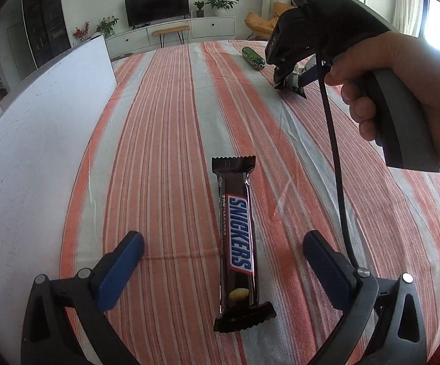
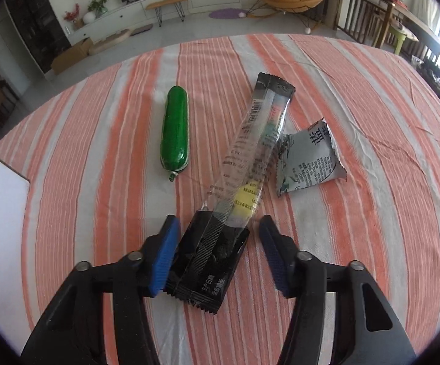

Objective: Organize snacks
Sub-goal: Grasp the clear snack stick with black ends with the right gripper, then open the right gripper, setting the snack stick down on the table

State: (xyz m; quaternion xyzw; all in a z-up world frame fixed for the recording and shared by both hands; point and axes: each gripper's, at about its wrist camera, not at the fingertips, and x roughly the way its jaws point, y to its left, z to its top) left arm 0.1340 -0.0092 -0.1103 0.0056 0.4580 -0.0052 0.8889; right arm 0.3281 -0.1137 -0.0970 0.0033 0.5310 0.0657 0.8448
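Left wrist view: left gripper [image 1: 223, 255] wide, straddling Snickers bar [image 1: 238, 243], pads clear. Right wrist view only: right gripper [image 2: 218, 243] part-closed around long clear-black packet [image 2: 244, 164], right pad not touching; green sausage [image 2: 174, 130] beside.

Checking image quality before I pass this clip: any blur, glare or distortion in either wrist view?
Left wrist view: sharp, Snickers bar lettering readable; strong fisheye bend and dark corners; window at the right edge blown out. Right wrist view: same bend and vignette, slightly softer; glare on the clear snack wrapper and green sausage; bright overexposed patch at the far right.
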